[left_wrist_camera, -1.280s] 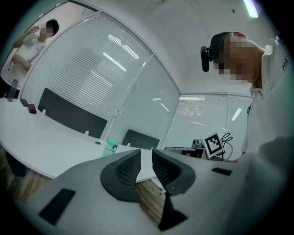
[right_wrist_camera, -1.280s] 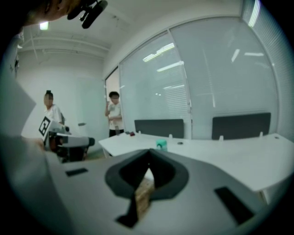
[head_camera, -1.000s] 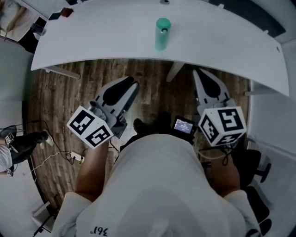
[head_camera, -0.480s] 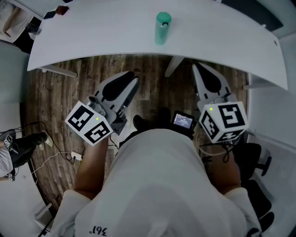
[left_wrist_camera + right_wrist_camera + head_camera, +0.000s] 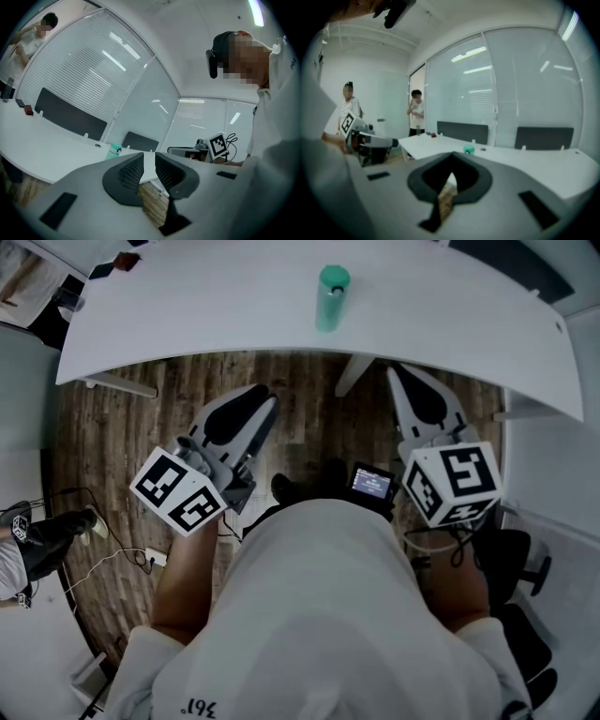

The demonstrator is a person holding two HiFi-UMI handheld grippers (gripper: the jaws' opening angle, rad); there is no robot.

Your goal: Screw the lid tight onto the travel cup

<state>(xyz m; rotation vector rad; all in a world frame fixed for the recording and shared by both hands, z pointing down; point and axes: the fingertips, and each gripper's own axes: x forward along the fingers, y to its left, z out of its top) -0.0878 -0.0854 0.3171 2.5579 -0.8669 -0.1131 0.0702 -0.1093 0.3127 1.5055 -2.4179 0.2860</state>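
Observation:
The teal travel cup (image 5: pixel 330 298) stands upright near the front edge of the white table (image 5: pixel 187 315) with its lid on top. It also shows small in the left gripper view, cup (image 5: pixel 114 151), and in the right gripper view, cup (image 5: pixel 468 149). Both grippers hang over the wooden floor, short of the table and well away from the cup. My left gripper (image 5: pixel 270 403) is at the left; its jaws stand a little apart with nothing between them (image 5: pixel 149 158). My right gripper (image 5: pixel 395 372) is at the right, its jaws together and empty (image 5: pixel 452 155).
Small dark and red items (image 5: pixel 120 261) lie at the table's far left end. Table legs (image 5: pixel 354 379) stand under the front edge. A foot (image 5: pixel 52 529) and cables lie on the floor at left, a chair base (image 5: pixel 514 589) at right. Two people (image 5: pixel 416 112) stand beyond the table.
Both grippers keep their places below the table edge; only the head view has shifted slightly.

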